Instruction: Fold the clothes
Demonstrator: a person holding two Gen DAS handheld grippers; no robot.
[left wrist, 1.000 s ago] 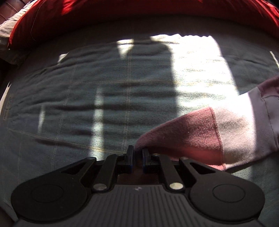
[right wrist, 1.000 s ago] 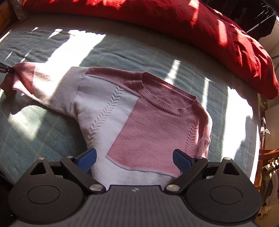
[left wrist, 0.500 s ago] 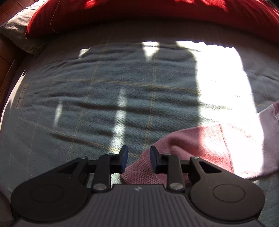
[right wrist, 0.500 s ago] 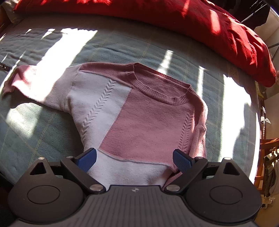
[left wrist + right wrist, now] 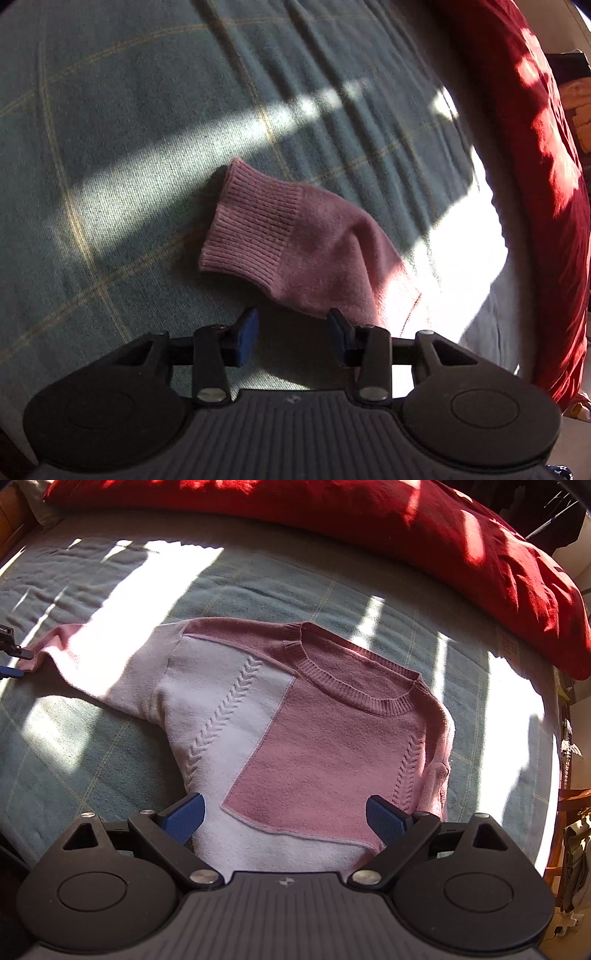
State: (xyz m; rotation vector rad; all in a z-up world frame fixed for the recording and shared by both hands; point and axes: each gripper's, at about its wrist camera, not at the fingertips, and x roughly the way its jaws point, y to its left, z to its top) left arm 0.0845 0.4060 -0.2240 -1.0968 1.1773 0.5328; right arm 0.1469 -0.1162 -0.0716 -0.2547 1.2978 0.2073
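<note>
Sunlit green plaid bedspread (image 5: pixel 110 760) carries the pink-and-white sweater (image 5: pixel 295 738) flat, its sleeve cuff (image 5: pixel 251 229) just above the left gripper (image 5: pixel 291 332), fingers just opened and empty; right gripper (image 5: pixel 284 814) fingers spread over the hem.

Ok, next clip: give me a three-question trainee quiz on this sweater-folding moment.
1. True or false: the left gripper is clamped on the sleeve cuff.
2. Multiple choice: the pink and white sweater lies A) front up, with the neckline toward the red duvet; B) rolled into a ball; C) hanging from the right gripper.
3. Short answer: what covers the bed under the sweater?

Key:
1. False: its jaws have just been opening, and the cuff lies free on the bed just beyond the fingertips.
2. A.
3. A grey-green checked blanket.
</note>
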